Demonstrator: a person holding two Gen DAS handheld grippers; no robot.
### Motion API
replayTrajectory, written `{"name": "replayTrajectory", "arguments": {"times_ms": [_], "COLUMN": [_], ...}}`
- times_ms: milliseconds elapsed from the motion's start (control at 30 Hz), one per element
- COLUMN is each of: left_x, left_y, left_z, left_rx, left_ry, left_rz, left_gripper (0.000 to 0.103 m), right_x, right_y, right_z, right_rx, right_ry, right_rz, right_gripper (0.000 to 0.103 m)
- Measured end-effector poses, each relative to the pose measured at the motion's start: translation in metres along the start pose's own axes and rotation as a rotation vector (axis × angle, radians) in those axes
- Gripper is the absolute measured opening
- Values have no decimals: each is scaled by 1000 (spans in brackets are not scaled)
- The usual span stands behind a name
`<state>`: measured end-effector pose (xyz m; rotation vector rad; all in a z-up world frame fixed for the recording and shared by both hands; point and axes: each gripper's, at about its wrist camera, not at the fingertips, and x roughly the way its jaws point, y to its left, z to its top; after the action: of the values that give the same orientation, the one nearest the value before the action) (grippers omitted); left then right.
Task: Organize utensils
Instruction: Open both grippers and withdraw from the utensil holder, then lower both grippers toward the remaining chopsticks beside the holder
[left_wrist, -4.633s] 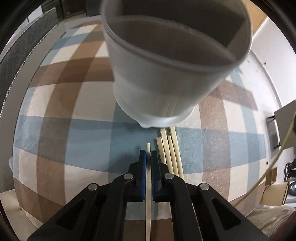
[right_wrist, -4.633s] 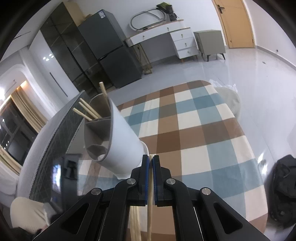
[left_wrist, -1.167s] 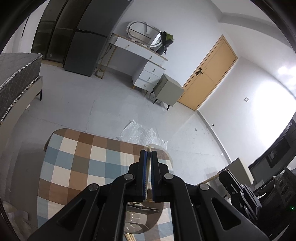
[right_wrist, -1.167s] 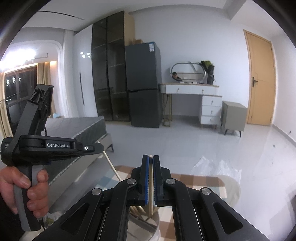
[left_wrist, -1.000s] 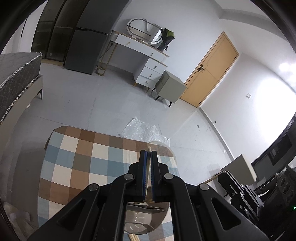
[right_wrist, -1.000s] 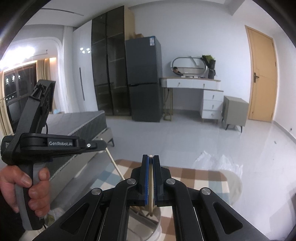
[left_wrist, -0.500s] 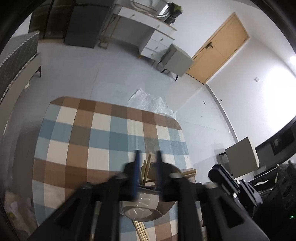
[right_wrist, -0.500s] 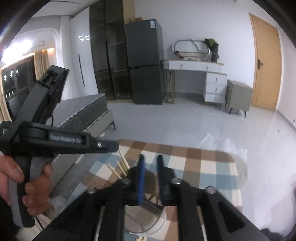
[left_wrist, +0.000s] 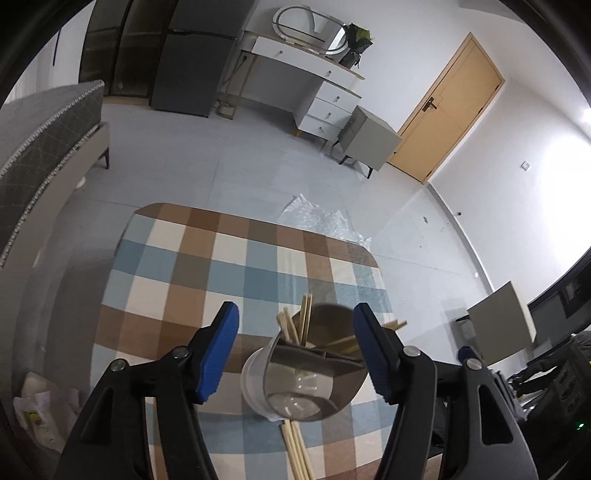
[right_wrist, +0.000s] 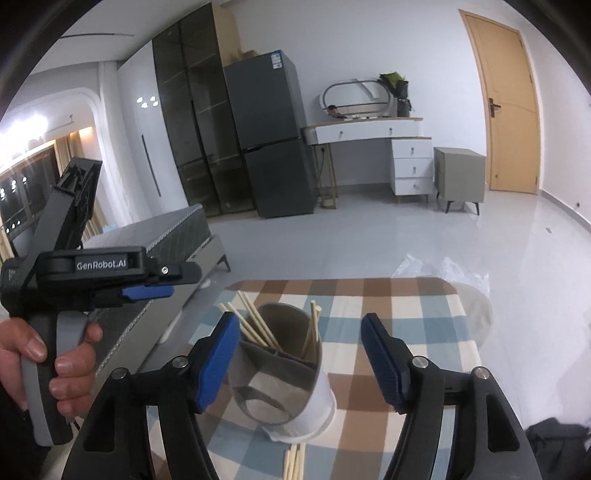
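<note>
A white utensil holder (left_wrist: 258, 384) (right_wrist: 317, 402) with a grey divided inside stands tilted on the checked table. Several wooden chopsticks (left_wrist: 295, 328) (right_wrist: 255, 328) stick out of its compartments. A few loose chopsticks (left_wrist: 295, 450) (right_wrist: 293, 461) lie on the cloth under its base. My left gripper (left_wrist: 295, 308) hangs above the holder, jaws opening, nothing pressed between the blue pads. My right gripper (right_wrist: 300, 318) also hangs above it, jaws opening and empty. The right wrist view shows the left gripper (right_wrist: 162, 288) from the side, held by a hand (right_wrist: 55, 369).
The table (left_wrist: 166, 295) carries a brown, blue and cream checked cloth with rounded corners. A grey bed (right_wrist: 166, 236) stands to the left. Crumpled clear plastic (left_wrist: 317, 221) lies on the floor beyond the table. A dark fridge (right_wrist: 269, 147), a white dresser and a door stand far back.
Both grippers were shut on a chopstick a second ago. Their jaws have spread wide, the chopsticks are gone from between the pads, and both views have tipped down onto the holder.
</note>
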<state>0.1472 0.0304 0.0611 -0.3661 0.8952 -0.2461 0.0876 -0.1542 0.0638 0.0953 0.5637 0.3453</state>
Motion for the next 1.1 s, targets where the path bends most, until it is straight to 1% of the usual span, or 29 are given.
{"name": "replayTrajectory", "arguments": {"times_ms": [67, 100, 200, 267, 333, 400, 500, 533, 600, 633, 733, 900, 1000, 1100], "left_x": [-8, -12, -20, -30, -38, -45, -49, -49, -52, -54, -57, -62, -63, -64], "left_y": [-4, -7, -13, -19, -23, -26, -28, -29, -31, -33, -38, -38, -39, -37], "left_z": [-6, -9, -17, -24, -31, -36, -43, -45, -52, -56, -69, -85, -93, -102], "left_rx": [18, 29, 66, 92, 124, 136, 145, 147, 165, 179, 219, 221, 226, 219], "left_ry": [-17, -24, -46, -81, -118, -147, -150, -152, -160, -167, -182, -200, -206, -222], "left_rz": [22, 28, 46, 92, 120, 133, 146, 153, 163, 166, 185, 204, 224, 238], "left_gripper": [64, 64, 65, 66, 75, 77, 80, 81, 82, 82, 82, 82, 82, 82], "right_x": [-9, -12, -26, -33, -41, -48, -59, -63, -70, -72, -78, -80, -78, -71], "right_y": [0, -1, -1, -3, -5, -5, -4, -4, -4, -3, 0, -2, -3, -1], "right_z": [-1, -1, -3, -5, -8, -10, -15, -17, -20, -22, -29, -41, -52, -62], "right_rx": [6, 10, 25, 39, 60, 69, 68, 72, 85, 86, 68, 81, 88, 74], "right_ry": [-10, -16, -46, -61, -78, -96, -120, -131, -143, -143, -159, -155, -132, -76], "right_rz": [-9, -16, -46, -54, -57, -61, -59, -38, 9, 19, 9, 8, 9, 5], "right_gripper": [77, 82, 87, 92, 95, 97, 101, 103, 103, 103, 103, 103, 103, 103]}}
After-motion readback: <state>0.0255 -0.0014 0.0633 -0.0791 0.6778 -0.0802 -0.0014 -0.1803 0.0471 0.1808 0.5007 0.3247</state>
